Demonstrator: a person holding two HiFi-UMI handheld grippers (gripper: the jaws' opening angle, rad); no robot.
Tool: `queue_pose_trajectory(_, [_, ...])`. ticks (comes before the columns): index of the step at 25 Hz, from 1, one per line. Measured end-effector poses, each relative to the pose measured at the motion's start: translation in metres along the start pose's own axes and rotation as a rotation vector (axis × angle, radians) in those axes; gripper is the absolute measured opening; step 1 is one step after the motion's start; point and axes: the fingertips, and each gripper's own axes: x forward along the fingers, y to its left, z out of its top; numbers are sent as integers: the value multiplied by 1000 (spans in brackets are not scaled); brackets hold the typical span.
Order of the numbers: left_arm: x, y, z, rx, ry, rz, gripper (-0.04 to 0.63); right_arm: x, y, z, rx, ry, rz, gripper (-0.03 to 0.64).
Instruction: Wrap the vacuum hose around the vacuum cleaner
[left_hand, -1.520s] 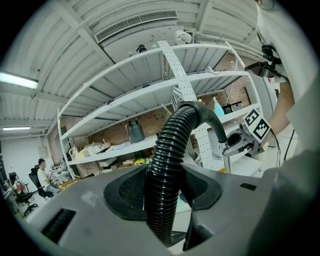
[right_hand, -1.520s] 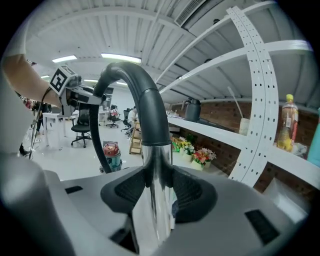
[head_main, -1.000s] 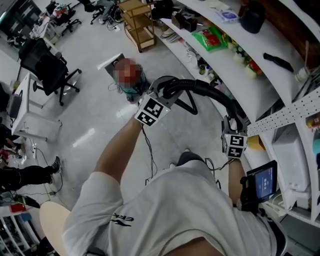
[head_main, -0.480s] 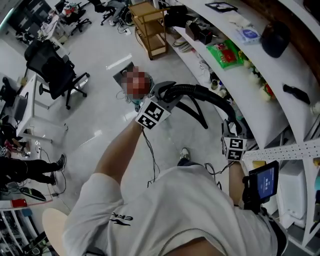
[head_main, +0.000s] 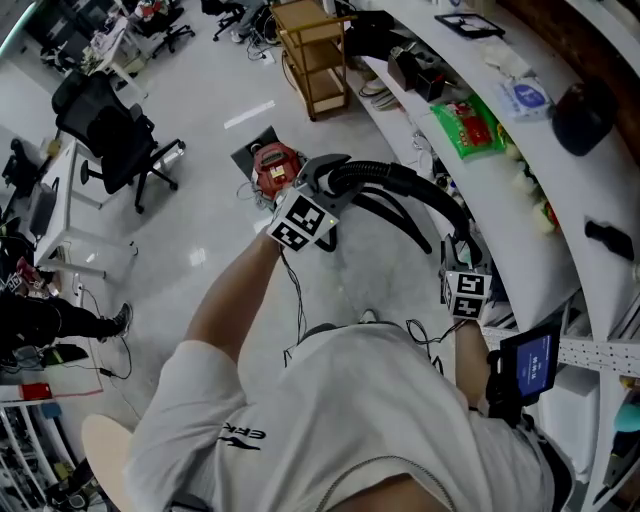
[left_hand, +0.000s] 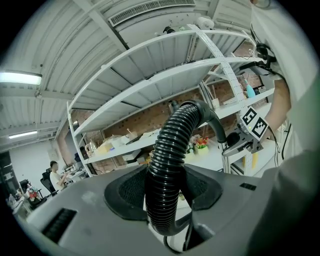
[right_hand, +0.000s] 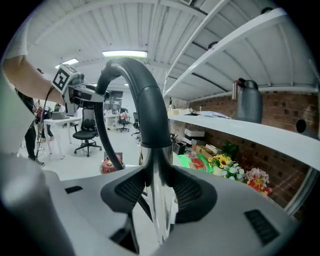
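A black ribbed vacuum hose (head_main: 400, 185) arcs between my two grippers in the head view. My left gripper (head_main: 320, 178) is shut on the ribbed hose (left_hand: 167, 170), which fills its jaws. My right gripper (head_main: 460, 250) is shut on the chrome wand (right_hand: 157, 200) just below the curved black handle (right_hand: 147, 105). The red vacuum cleaner (head_main: 275, 165) sits on the floor beyond the left gripper, and a thin stretch of hose hangs down toward that vacuum cleaner (right_hand: 107, 165).
Long white curved shelves (head_main: 520, 160) with packets, flowers and boxes run along the right. A wooden cart (head_main: 315, 50) stands beyond the vacuum cleaner. A black office chair (head_main: 115, 140) and a white desk (head_main: 55, 200) are at the left. Cables trail on the floor.
Both grippers, still shut on the hose and wand, have travelled along the shelving; the shelf items have slid past and the red vacuum cleaner lies closer to the left gripper.
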Motion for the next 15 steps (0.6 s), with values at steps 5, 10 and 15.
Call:
queue_pose_trajectory(5, [10, 32, -10, 5, 9, 11, 175, 32, 4, 15, -2, 4, 19, 172])
queue_pose_trajectory(10, [6, 73, -26, 19, 2, 14, 175, 65, 24, 38, -12, 3, 19, 172])
queue_pose_trajectory(15, [1, 125, -53, 16, -18, 6, 175, 105, 54, 63, -19, 6, -3, 172])
